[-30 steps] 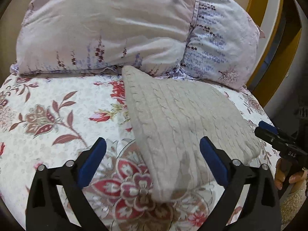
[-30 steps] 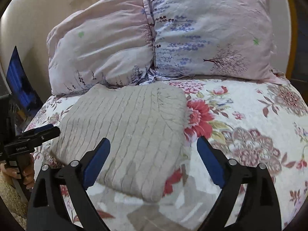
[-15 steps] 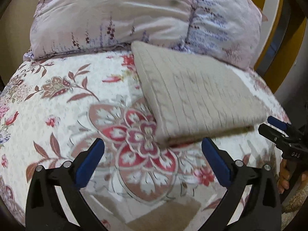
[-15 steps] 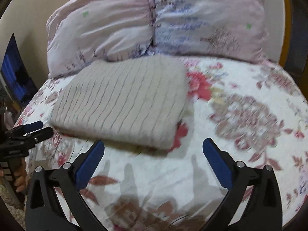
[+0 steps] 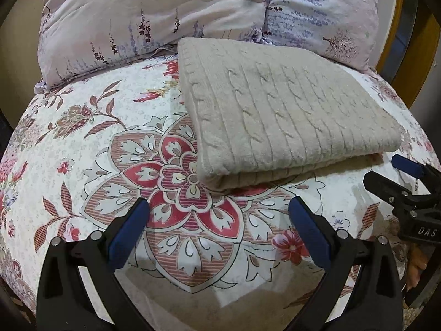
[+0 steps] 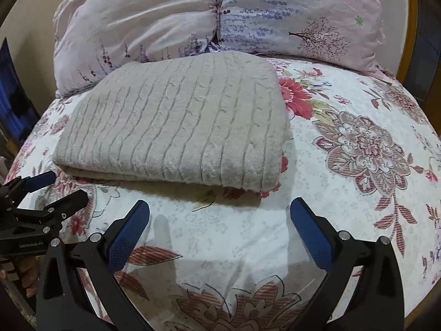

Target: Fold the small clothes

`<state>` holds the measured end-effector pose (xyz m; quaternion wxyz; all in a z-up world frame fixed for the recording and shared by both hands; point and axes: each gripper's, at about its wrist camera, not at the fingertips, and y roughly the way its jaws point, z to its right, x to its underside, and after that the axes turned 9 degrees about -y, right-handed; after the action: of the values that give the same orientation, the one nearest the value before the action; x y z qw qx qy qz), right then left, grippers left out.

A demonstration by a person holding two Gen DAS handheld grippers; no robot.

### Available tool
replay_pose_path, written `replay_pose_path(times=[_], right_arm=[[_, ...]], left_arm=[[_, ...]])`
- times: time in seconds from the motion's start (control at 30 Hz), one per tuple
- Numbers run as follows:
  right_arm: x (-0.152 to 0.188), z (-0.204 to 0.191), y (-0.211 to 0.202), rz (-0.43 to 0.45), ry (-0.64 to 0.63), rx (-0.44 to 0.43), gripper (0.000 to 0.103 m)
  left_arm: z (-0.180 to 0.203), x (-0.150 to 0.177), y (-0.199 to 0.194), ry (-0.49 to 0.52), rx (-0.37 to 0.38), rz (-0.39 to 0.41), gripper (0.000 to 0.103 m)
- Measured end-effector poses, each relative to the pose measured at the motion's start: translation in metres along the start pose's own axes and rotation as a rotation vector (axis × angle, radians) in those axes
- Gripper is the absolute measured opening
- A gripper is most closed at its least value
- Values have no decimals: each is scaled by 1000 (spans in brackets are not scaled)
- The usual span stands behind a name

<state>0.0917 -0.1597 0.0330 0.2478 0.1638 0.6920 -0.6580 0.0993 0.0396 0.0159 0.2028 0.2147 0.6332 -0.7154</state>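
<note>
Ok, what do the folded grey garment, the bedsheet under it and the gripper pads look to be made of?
Folded grey garment: looks like a soft cable knit, going by its raised twisted ribs and fuzzy, slightly shiny nap; the fibre cannot be told.
Bedsheet: thin woven cloth, matte, printed with flowers, lying smooth.
Gripper pads: blue, finely dimpled surface, likely rubber or a grippy plastic, on black plastic-looking arms.

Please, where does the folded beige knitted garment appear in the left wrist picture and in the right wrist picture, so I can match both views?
Left wrist view: the folded beige knitted garment lies right of centre, upper half, on the floral bedsheet.
Right wrist view: the same garment lies left of centre, upper half.
Shared landmark: the seam between the two lilac pillows, directly behind the garment in both views.
</note>
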Motion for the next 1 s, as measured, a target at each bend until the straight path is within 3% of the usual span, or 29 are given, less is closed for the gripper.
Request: replay_pose_path(times=[0.37, 1.0], right_arm=[[2, -6, 8, -29, -36, 60, 102], [3, -5, 6, -14, -35, 65, 102]], left_arm=[[5, 2, 4, 17, -27, 15, 101], [4, 3, 5, 11, -29, 22, 101]])
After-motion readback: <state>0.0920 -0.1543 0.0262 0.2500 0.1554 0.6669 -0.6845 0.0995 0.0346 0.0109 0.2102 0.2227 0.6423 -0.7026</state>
